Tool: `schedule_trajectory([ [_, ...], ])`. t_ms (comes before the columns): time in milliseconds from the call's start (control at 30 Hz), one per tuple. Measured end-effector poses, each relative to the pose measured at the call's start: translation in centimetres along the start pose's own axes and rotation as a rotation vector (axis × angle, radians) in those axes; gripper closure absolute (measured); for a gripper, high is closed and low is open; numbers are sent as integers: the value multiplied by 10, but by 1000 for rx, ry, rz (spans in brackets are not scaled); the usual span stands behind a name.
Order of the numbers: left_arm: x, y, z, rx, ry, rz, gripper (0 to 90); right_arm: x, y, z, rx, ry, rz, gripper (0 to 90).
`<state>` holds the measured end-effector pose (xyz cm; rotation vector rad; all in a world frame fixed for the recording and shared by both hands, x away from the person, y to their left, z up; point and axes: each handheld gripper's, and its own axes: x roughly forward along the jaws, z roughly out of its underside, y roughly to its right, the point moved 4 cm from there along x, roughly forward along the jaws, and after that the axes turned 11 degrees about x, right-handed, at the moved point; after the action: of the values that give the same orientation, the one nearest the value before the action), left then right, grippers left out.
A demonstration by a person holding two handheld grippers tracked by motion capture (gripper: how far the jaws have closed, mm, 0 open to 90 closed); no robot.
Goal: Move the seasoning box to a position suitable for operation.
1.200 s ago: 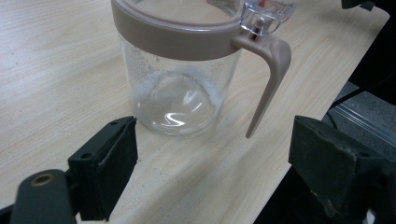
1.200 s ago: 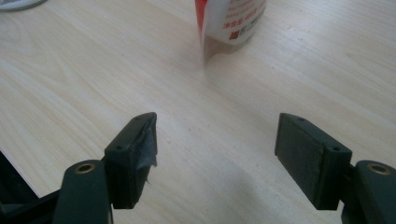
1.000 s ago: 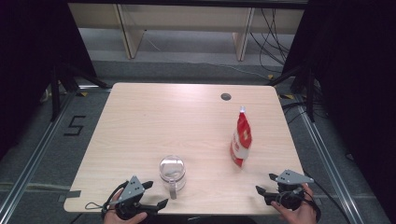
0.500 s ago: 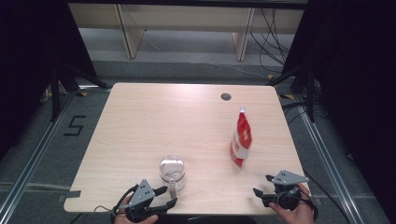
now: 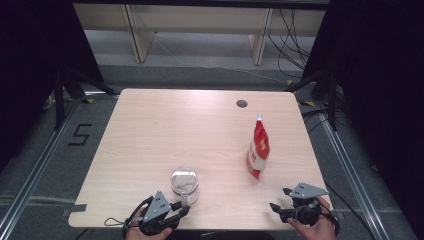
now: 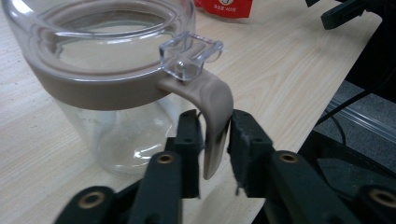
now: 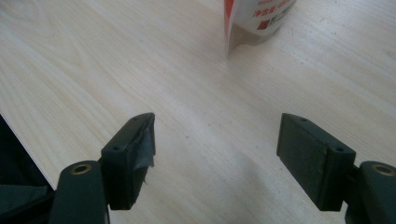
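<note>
Left claw, just closing, pinches the taupe handle of an empty clear jar; right claw gapes.

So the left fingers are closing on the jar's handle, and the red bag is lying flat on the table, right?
Not quite. The red bag is standing upright, not lying flat, as the high view shows. The rest is right: the left fingers have just been closing with the handle of the jar between them, as the left gripper view shows.
</note>
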<state>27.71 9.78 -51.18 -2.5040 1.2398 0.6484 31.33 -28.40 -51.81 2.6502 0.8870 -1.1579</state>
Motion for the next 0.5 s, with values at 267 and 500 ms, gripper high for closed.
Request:
schedule_trajectory([
  [267, -11, -11, 6, 17, -5, -12, 765, 2, -3, -1, -45, 5, -18, 270],
  [500, -26, -30, 16, 1, -21, -56, 738, 2, -2, -1, -39, 3, -15, 270],
])
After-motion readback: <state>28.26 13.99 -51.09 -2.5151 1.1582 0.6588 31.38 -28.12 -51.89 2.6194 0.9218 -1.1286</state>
